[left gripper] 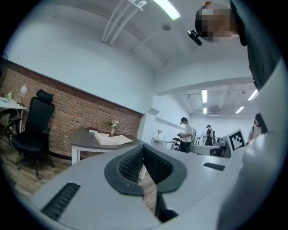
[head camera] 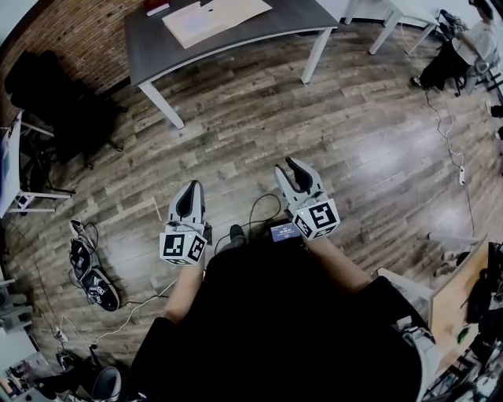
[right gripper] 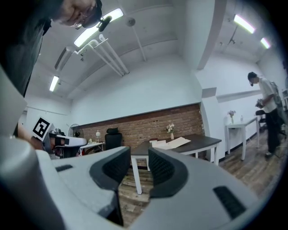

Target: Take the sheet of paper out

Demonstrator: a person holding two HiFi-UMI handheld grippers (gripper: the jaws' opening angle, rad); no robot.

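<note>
The paper stack lies flat about midway along the dark grey worktop, well apart from both grippers; it is a tan flat piece overlapping a paler cream one, its long side slanting across the worktop, and we cannot tell whether it is a folder, an envelope or loose sheets; its far part runs off the top of the head view. Beside it, toward the worktop's left end, sits a small dark red thing; a small vase of flowers stands behind the stack on the side nearer the brick wall. We hold the left gripper and the right gripper close to the body, both over the wooden floor, and a broad stretch of that floor separates them from the worktop's near edge and white legs. The left gripper's fingers are pressed together with nothing between them; the right gripper's fingers stand a narrow gap apart, also empty. A black office chair stands by the wall to the left of the worktop; a pair of shoes and loose cables lie on the floor at our left; a seated person is at the far right.
</note>
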